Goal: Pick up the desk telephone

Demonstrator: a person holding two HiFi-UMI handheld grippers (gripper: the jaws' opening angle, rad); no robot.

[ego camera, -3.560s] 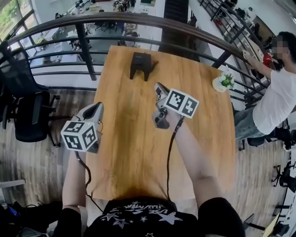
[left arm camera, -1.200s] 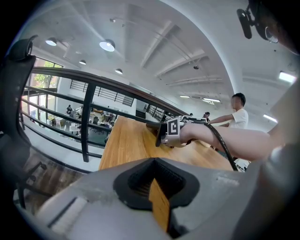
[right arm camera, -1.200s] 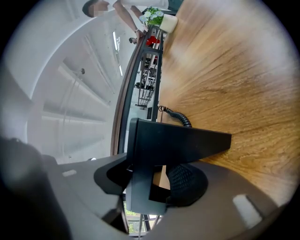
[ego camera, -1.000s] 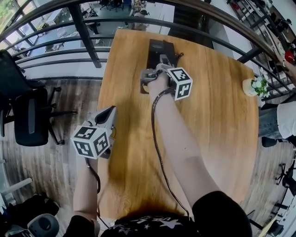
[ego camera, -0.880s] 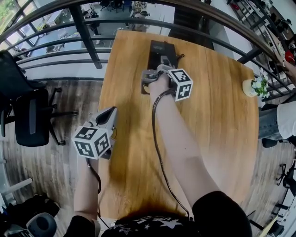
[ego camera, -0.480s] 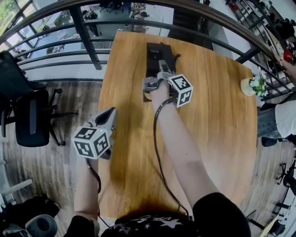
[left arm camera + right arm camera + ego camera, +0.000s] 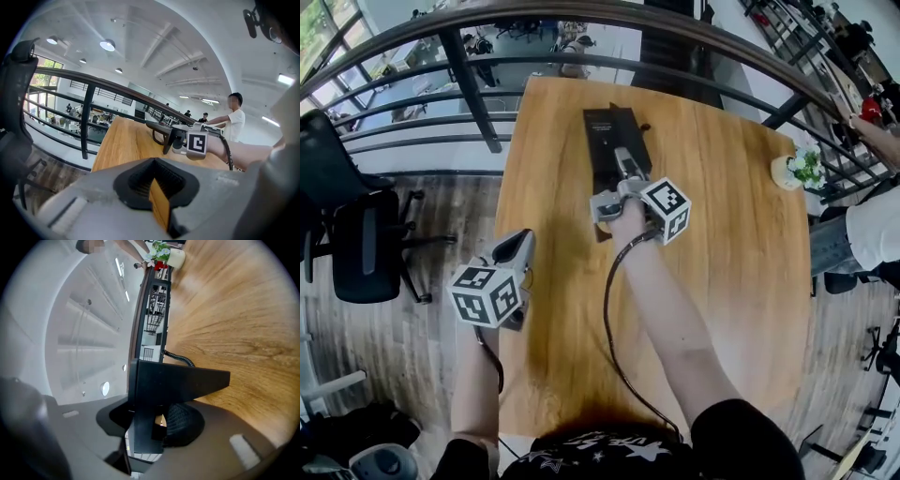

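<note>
Head view puts the desk telephone (image 7: 605, 131) just above the centre of the frame, on the far half of the worktop (image 7: 722, 281). Its long axis runs up and down the picture, from your right claw (image 7: 622, 169) towards the railing (image 7: 469, 89) at the top. The right claw comes at it from below, in line with that axis, and holds it by the near, lower end.

The right gripper view confirms the hold. The black body of the telephone (image 7: 178, 383) stands between the jaws, which are clenched on it. Most of the telephone reaches out ahead of the claw, and its coiled cord (image 7: 180, 358) trails off behind it over the wood.

So the weight lies forward of your grip, away from you. I judge that the far end will want to droop as you raise it. Lift along the telephone's length rather than twisting it sideways, and mind the cord.

From these pictures I cannot tell whether the far end has cleared the worktop.

Your left claw (image 7: 517, 246) sits at the lower left of the frame, beside the worktop's left edge and well apart from the telephone. In the left gripper view its jaws are closed together on nothing. The right hand is plainly the nearer one, and the lift is its job.

The potted plant (image 7: 797, 169) at the right edge stands well clear.
</note>
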